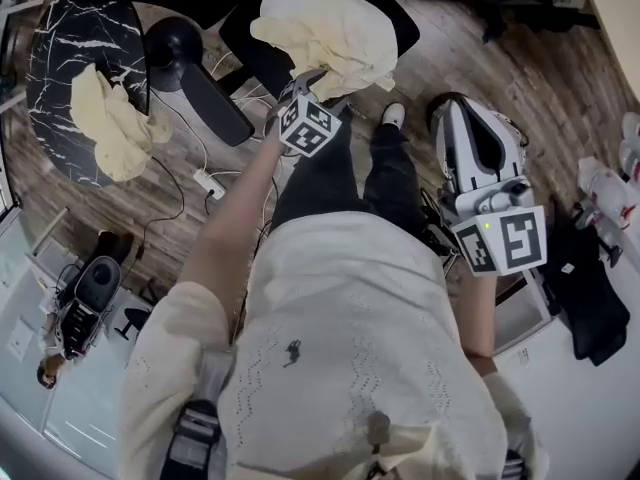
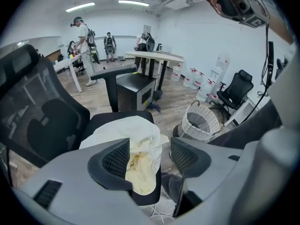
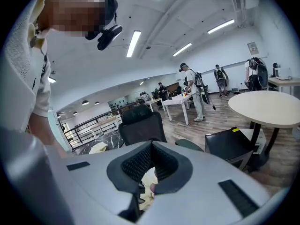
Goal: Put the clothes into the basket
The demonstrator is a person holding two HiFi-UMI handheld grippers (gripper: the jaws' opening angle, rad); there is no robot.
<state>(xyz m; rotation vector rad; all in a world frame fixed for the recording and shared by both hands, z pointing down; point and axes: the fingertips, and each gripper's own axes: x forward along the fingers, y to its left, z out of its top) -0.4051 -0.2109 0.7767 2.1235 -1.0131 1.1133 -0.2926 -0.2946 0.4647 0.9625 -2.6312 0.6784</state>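
Note:
A heap of cream clothes (image 1: 330, 28) lies on the seat of a black office chair (image 1: 400, 18). My left gripper (image 1: 305, 83) hangs just above it. In the left gripper view the left gripper (image 2: 150, 149) is open, and the cream clothes (image 2: 136, 132) show between the jaws with the pads clear of the cloth. A white wicker basket (image 2: 200, 122) stands on the floor beyond the chair, to the right. My right gripper (image 1: 470, 103) is held out at the right; in its own view the right gripper (image 3: 152, 143) is shut with nothing in it. A second cream garment (image 1: 115, 123) lies on the marble table.
A black marble table (image 1: 70, 58) stands at the left, with a power strip (image 1: 208, 183) and cables on the wooden floor beside it. A black cabinet (image 2: 136, 90) and a round table (image 3: 267, 108) stand behind. People stand at the far end of the room.

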